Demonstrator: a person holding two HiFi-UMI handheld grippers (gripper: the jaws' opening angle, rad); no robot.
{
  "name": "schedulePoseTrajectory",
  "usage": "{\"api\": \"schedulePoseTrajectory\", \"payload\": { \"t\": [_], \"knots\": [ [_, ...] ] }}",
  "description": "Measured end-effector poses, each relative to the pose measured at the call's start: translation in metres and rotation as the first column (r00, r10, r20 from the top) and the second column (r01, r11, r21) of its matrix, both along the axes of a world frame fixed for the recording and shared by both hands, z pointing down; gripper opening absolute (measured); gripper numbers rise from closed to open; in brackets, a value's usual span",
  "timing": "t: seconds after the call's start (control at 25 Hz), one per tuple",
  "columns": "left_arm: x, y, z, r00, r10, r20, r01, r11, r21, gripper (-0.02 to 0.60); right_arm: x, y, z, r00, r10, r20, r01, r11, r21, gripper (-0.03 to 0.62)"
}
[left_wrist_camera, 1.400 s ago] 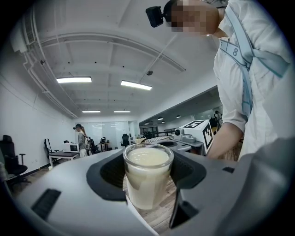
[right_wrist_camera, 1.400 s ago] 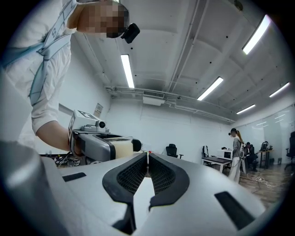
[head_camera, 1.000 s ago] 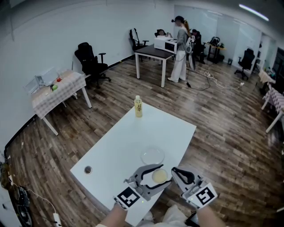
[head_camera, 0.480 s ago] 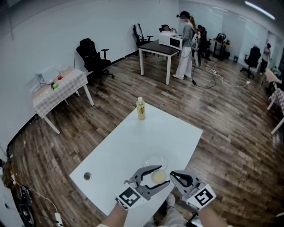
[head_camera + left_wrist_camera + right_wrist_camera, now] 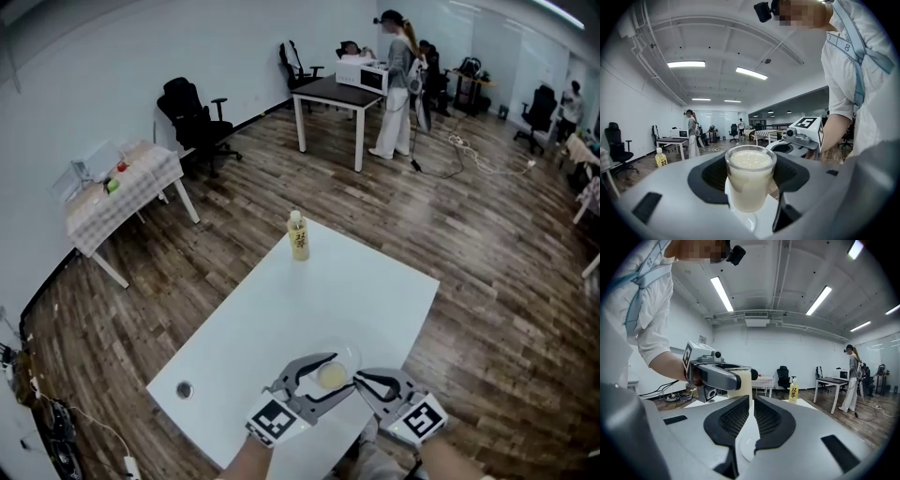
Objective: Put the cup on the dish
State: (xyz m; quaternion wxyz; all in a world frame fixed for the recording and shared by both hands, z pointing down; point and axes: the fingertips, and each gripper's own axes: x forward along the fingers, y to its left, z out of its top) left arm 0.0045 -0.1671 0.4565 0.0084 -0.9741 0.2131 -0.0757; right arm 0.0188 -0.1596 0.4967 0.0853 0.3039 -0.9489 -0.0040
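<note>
A clear cup (image 5: 330, 376) of creamy liquid sits between the fingers of my left gripper (image 5: 337, 373), which is shut on it. In the left gripper view the cup (image 5: 750, 176) stands upright between the dark pads, over the clear glass dish (image 5: 743, 221). From the head view the dish (image 5: 348, 354) lies on the white table (image 5: 281, 319), and the cup overlaps its near part. Whether the cup touches the dish I cannot tell. My right gripper (image 5: 362, 380) is shut and empty just right of the cup, its pads (image 5: 765, 417) together.
A yellow drink bottle (image 5: 298, 234) stands at the table's far edge. A small round hole (image 5: 184, 388) is near the left corner. Beyond are a checked-cloth table (image 5: 117, 192), office chairs, a desk with a microwave (image 5: 361, 73) and a standing person (image 5: 396, 84).
Both grippers have moved forward with the cup, which went from short of the dish to over its near part. Neither pair of jaws changed.
</note>
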Motion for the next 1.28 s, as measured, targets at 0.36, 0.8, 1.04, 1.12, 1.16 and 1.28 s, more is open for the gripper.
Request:
{"api": "schedulePoseTrajectory", "payload": {
  "t": [0.36, 0.8, 1.04, 1.12, 1.16, 1.28],
  "knots": [
    [0.002, -0.032, 0.024, 1.000, -0.029, -0.008, 0.029, 0.999, -0.027, 0.262, -0.013, -0.018, 0.042, 0.996, -0.061, -0.061, 0.056, 0.996, -0.076, 0.151],
    [0.001, -0.048, 0.046, 0.998, -0.060, 0.004, 0.060, 0.997, -0.058, 0.262, -0.041, -0.043, 0.062, 0.993, -0.074, -0.096, 0.067, 0.995, -0.078, 0.212],
    [0.000, -0.055, 0.077, 0.997, -0.068, 0.022, 0.070, 0.992, -0.106, 0.262, -0.042, -0.049, 0.090, 0.987, -0.078, -0.142, 0.062, 0.992, -0.112, 0.213],
    [0.000, -0.056, 0.088, 0.997, -0.068, 0.032, 0.072, 0.990, -0.120, 0.262, -0.042, -0.050, 0.101, 0.985, -0.078, -0.155, 0.059, 0.990, -0.128, 0.213],
    [0.001, -0.057, 0.093, 0.997, -0.068, 0.038, 0.072, 0.990, -0.125, 0.262, -0.042, -0.051, 0.107, 0.984, -0.080, -0.161, 0.058, 0.989, -0.137, 0.213],
    [0.001, -0.061, 0.107, 0.997, -0.066, 0.046, 0.072, 0.988, -0.136, 0.262, -0.042, -0.054, 0.120, 0.981, -0.085, -0.173, 0.056, 0.985, -0.163, 0.213]
  ]
}}
